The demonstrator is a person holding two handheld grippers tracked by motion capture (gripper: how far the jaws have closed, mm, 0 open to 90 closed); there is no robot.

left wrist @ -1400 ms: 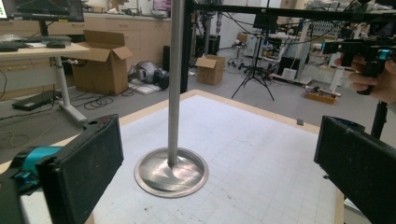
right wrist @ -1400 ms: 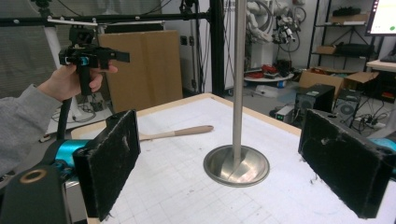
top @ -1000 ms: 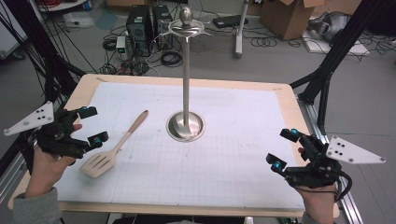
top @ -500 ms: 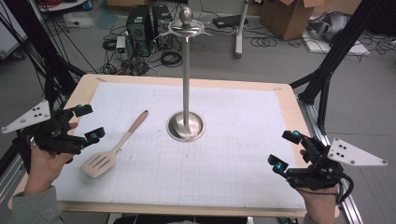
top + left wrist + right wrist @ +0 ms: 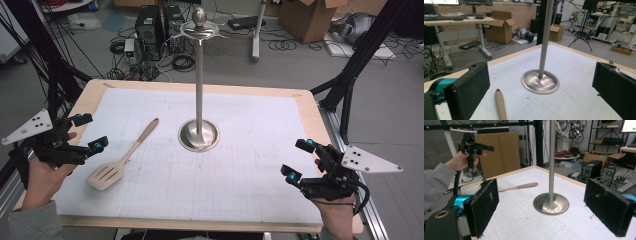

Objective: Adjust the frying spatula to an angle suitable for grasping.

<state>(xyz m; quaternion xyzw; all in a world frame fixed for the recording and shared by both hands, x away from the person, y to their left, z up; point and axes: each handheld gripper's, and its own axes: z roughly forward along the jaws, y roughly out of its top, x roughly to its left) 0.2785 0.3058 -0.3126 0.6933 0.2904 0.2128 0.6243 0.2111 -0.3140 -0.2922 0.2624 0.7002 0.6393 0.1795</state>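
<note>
White mat (image 5: 240,165): spatula (image 5: 122,162) diagonal, handle toward stand (image 5: 199,135), seemingly flat.

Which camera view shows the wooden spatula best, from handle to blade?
The high view: the whole wooden spatula lies on the mat, slotted blade toward the left gripper. The left gripper view shows just its handle end. The right gripper view shows part of its handle; a jaw hides the rest.

One wooden spatula (image 5: 121,162), one metal stand (image 5: 199,80), one gridded mat (image 5: 240,150), two tools: left (image 5: 89,133), right (image 5: 298,159).
</note>
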